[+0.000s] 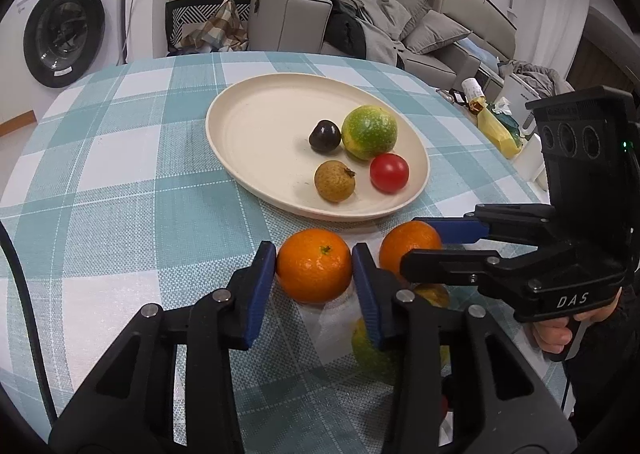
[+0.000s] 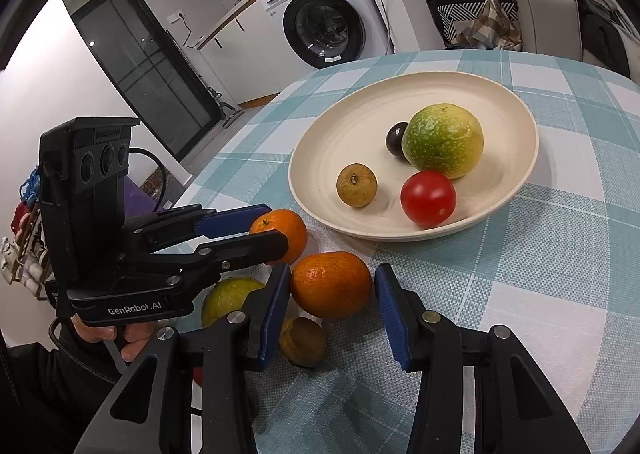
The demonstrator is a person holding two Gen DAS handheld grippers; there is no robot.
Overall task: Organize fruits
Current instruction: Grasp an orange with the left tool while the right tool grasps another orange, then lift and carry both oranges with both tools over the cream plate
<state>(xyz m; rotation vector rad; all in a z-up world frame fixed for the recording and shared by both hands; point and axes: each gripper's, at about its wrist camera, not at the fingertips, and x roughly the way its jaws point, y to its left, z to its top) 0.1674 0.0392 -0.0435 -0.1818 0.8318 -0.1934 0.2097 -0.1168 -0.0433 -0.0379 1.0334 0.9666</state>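
- On a teal-and-white checked tablecloth (image 1: 120,182) stood a cream plate (image 1: 248,126) holding a green-yellow fruit (image 1: 370,132), a dark plum (image 1: 325,137), a brown longan (image 1: 334,181) and a red tomato (image 1: 389,172).
- The left gripper (image 1: 314,266) had both blue pads pressed on a mandarin (image 1: 314,265) just in front of the plate.
- The right gripper (image 2: 332,286) sat around a second mandarin (image 2: 330,284); its left pad touched the fruit, while a thin gap showed at the right pad.
- Another green-yellow fruit (image 2: 228,296) and a small brown fruit (image 2: 304,341) lay nearby.
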